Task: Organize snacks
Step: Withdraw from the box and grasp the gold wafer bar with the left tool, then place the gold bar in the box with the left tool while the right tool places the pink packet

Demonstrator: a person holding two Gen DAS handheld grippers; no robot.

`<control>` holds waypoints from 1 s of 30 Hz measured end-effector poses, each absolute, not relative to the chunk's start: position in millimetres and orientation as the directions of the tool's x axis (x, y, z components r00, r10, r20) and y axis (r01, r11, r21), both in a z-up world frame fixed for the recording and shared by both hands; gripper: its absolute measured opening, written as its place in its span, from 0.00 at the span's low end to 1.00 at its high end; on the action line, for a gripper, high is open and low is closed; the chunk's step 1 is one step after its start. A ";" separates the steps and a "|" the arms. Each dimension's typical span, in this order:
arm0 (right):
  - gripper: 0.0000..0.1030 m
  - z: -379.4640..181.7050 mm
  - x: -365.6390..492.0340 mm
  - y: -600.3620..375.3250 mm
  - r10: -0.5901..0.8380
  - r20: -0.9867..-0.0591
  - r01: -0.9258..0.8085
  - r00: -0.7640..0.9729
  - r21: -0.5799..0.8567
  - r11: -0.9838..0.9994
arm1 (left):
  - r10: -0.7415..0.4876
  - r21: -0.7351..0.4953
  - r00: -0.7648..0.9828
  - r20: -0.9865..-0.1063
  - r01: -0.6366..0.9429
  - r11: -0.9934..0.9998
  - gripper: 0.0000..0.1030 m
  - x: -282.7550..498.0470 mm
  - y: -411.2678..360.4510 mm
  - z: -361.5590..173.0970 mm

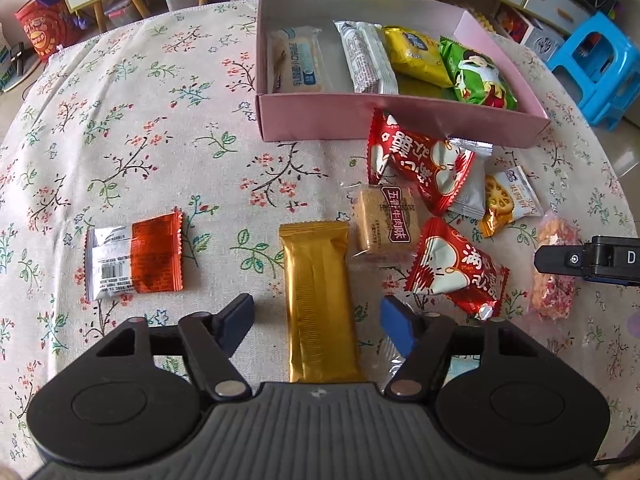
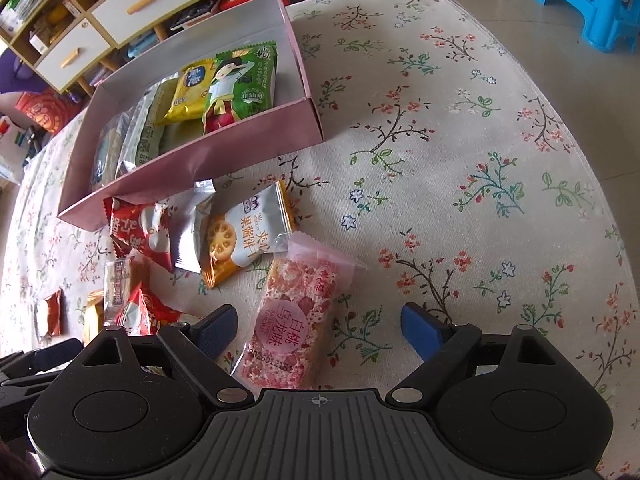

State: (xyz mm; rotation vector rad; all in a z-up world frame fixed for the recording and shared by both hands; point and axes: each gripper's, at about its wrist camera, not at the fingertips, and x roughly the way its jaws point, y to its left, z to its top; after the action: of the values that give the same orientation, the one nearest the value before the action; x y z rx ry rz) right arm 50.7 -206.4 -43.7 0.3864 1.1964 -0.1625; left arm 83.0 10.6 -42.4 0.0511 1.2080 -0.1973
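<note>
Both jaws stand apart: we fear left gripper (image 1: 316,316) dragging gold bar (image 1: 318,300), right gripper (image 2: 316,332) crushing pink bar (image 2: 292,320).

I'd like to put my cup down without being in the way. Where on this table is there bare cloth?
The floral tablecloth is bare left of the pink box, beyond the orange packet. In the right wrist view it is also bare right of the box and the pink bar. The strip before the box is crowded with snack packets around the gold bar.

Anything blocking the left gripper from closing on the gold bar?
Nothing visible: the gold bar lies flat between the left gripper's open pads, gaps both sides. A red packet sits just beyond the right-hand pad.
</note>
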 end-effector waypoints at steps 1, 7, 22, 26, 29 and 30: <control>0.87 -43.4 50.5 -205.1 0.080 -0.928 0.322 0.363 0.205 0.924 | -0.124 -0.066 0.342 -0.931 0.177 0.982 0.58 82.5 11.9 -42.2; 0.83 -42.5 50.8 -201.6 0.076 -0.929 0.316 0.363 0.200 0.928 | -0.126 -0.071 0.358 -0.925 0.162 0.984 0.46 77.9 20.8 -39.0; 0.39 -40.1 54.5 -203.3 0.105 -0.920 0.307 0.378 0.232 0.923 | -0.168 -0.141 0.358 -0.919 0.098 0.985 0.25 83.3 42.0 -34.3; 0.37 -37.5 54.7 -205.2 0.114 -0.915 0.303 0.387 0.243 0.921 | -0.182 -0.160 0.365 -0.913 0.090 0.983 0.25 85.5 44.8 -30.7; 0.36 -34.1 54.6 -205.9 0.118 -0.909 0.300 0.399 0.251 0.921 | -0.191 -0.172 0.375 -0.907 0.083 0.982 0.25 87.3 46.5 -27.1; 0.36 -32.9 54.5 -206.2 0.122 -0.907 0.299 0.402 0.256 0.919 | -0.195 -0.177 0.377 -0.906 0.081 0.981 0.25 87.6 47.0 -26.0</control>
State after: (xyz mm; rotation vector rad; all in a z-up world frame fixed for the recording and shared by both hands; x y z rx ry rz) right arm 54.5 -206.2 -32.9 0.4129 1.1607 -0.1159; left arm 87.6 47.0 -26.0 -0.1089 1.1720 -0.1771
